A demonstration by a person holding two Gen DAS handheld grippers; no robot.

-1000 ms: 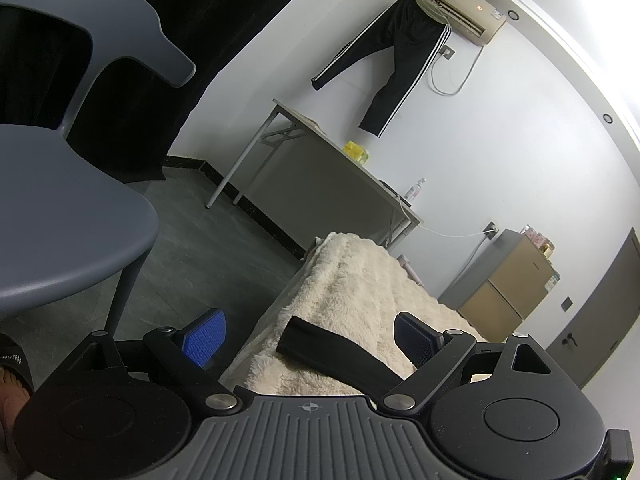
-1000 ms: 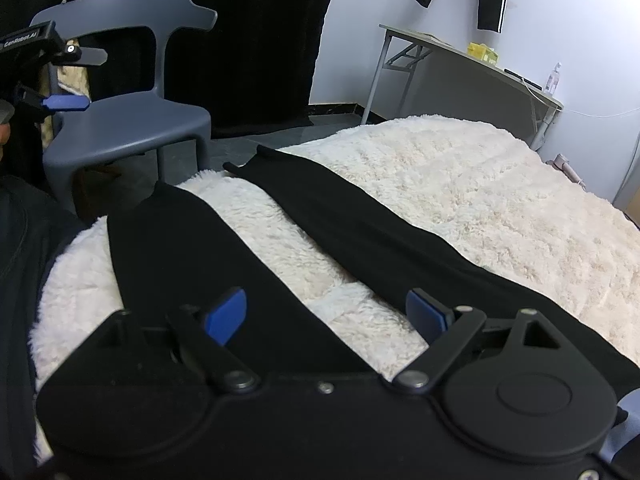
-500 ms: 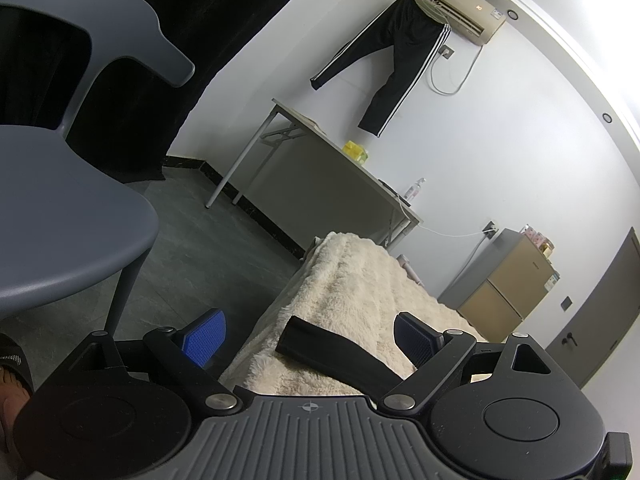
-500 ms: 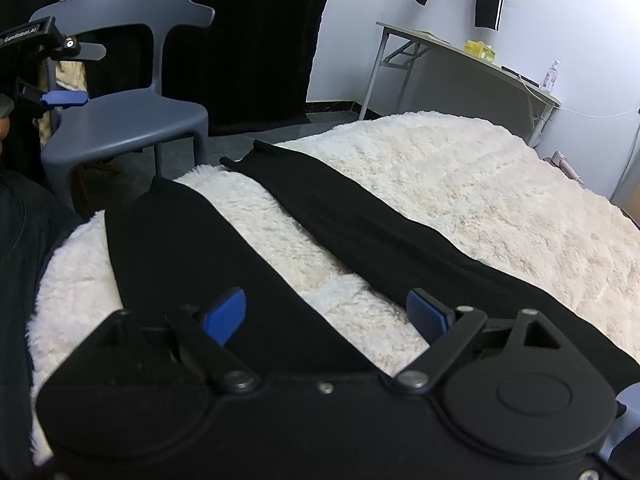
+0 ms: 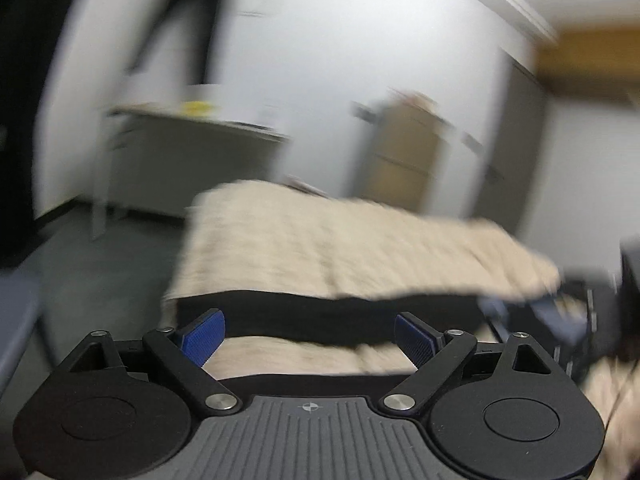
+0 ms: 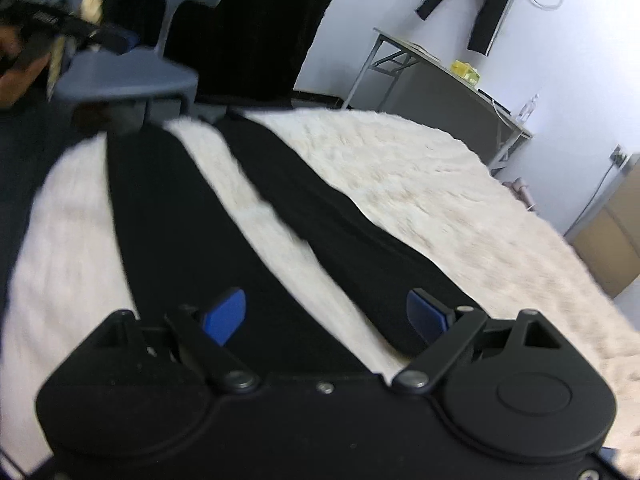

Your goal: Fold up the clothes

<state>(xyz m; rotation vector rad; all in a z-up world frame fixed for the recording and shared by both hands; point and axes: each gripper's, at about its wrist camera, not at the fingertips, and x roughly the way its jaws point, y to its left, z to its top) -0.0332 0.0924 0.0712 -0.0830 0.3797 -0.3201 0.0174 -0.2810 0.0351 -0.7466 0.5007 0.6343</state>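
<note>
Black trousers (image 6: 248,216) flat on cream fleece blanket (image 6: 440,200), both legs stretching toward blanket's far end near grey chair (image 6: 132,76), pale strip showing between legs. Right gripper (image 6: 324,316) above near end of trousers, jaws wide apart, empty. Left gripper (image 5: 308,334) spread wide, nothing between pads, trouser leg ahead; view blurred.

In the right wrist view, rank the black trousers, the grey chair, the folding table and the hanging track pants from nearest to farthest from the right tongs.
1. Black trousers, spread on the fluffy cream blanket right under the open right tongs.
2. Grey chair, upper left, past the blanket's end.
3. Folding table, upper right by the wall.
4. Hanging track pants, on the wall above it.
</note>
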